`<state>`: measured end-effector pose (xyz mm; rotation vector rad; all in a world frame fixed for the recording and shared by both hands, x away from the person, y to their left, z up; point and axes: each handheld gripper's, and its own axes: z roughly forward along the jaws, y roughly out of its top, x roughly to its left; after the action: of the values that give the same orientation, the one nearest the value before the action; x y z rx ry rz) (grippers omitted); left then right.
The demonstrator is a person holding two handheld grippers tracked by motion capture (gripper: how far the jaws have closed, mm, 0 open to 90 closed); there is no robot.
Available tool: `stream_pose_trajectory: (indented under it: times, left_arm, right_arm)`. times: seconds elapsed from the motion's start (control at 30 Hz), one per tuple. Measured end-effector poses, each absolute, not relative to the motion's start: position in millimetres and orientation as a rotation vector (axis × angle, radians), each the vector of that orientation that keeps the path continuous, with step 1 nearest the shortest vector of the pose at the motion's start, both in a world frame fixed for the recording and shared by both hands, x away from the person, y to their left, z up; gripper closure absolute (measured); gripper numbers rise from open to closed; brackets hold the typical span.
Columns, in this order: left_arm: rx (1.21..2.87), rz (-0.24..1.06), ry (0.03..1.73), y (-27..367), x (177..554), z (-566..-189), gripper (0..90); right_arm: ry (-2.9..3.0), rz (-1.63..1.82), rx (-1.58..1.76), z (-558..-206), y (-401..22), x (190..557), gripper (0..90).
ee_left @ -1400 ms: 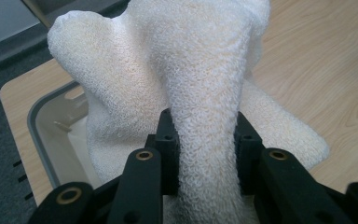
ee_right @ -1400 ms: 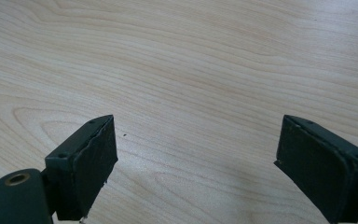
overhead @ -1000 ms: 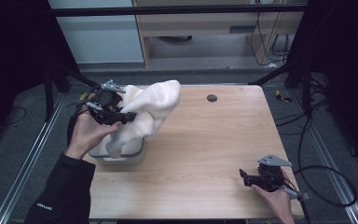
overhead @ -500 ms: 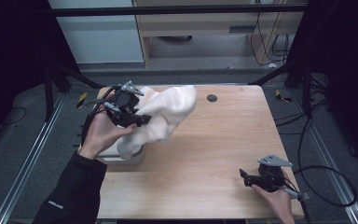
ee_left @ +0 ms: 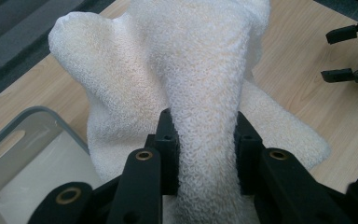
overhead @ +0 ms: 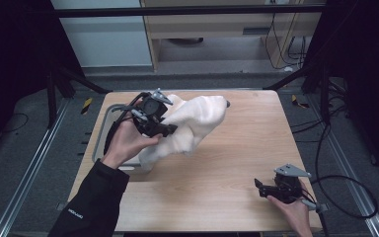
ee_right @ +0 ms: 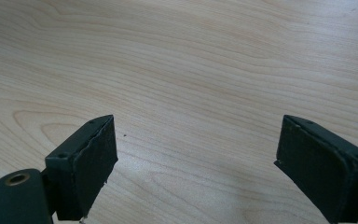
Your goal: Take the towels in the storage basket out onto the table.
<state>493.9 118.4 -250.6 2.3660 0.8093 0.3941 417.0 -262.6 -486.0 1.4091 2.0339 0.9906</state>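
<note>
A cream terry towel (overhead: pixel 192 123) hangs bunched above the left half of the wooden table, its lower end trailing onto the rim of a grey bin (overhead: pixel 101 143). My left gripper (overhead: pixel 170 129) is shut on a fold of the towel (ee_left: pixel 205 116), which is squeezed between both jaws in the left gripper view. The bin's pale inside (ee_left: pixel 32 158) lies below and to the left there. My right gripper (overhead: pixel 257 187) rests low at the table's front right, open, with only bare wood between its fingers (ee_right: pixel 86 163).
The wooden table (overhead: pixel 237 163) is bare across its middle and right. A dark round hole (overhead: pixel 227 103) sits near the far edge, half hidden by the towel. Metal frame rails and cables run beside the table. The right gripper (ee_left: pixel 349 56) appears far off in the left gripper view.
The left gripper has carried the towel up and to the right, out of the bin and over the table. The right gripper has stayed where it was.
</note>
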Motion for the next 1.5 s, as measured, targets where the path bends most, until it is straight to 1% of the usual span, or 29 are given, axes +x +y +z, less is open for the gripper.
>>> stream_pose_trajectory:
  times: [0.63, 0.93, 1.5]
  left_arm:
    - [2.415, 0.329, 0.743, 74.2, 500.8, -277.6, 69.3]
    - [2.461, 0.321, 0.717, 65.0, 504.7, -290.8, 69.3]
    - [2.495, 0.282, 0.736, 52.5, 514.6, -325.2, 69.1]
  right_arm:
    - [2.041, 0.978, 1.389, -487.6, -262.5, 417.4, 12.0]
    - [2.042, 0.975, 1.386, -488.3, -262.5, 417.6, 12.0]
    - [2.046, 0.97, 1.389, -488.9, -262.1, 417.4, 11.9]
